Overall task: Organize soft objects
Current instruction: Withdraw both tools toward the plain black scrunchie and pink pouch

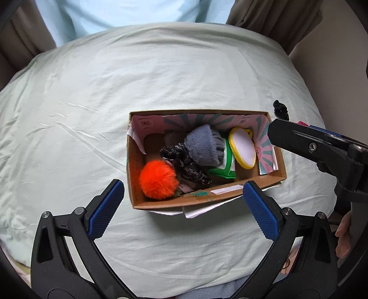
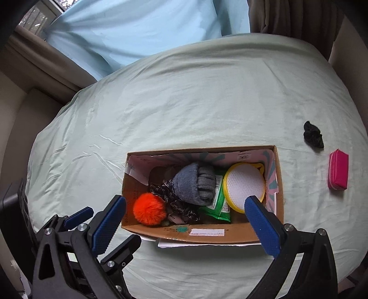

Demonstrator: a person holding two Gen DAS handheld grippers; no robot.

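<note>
An open cardboard box (image 1: 135,165) (image 2: 279,184) rests on the pale green bed sheet (image 1: 161,76). Inside lie an orange pompom (image 1: 158,179) (image 2: 150,208), a grey fuzzy sock (image 1: 202,147) (image 2: 193,185), a dark patterned scrunchie (image 1: 181,161), a green packet (image 1: 224,169) and a yellow-rimmed white mesh pad (image 1: 242,148) (image 2: 245,186). A black scrunchie (image 2: 313,134) (image 1: 280,110) and a pink pouch (image 2: 338,170) sit on the sheet right of the box. My left gripper (image 1: 182,191) hovers open over the box's near wall. My right gripper (image 2: 185,207) is open above the box, holding nothing.
Brown curtains (image 1: 271,16) and a light blue curtain (image 2: 138,27) hang behind the bed. A person's hand (image 1: 345,234) shows at the right edge. The left gripper's body (image 2: 76,230) fills the lower left of the right wrist view. Wide bare sheet lies beyond the box.
</note>
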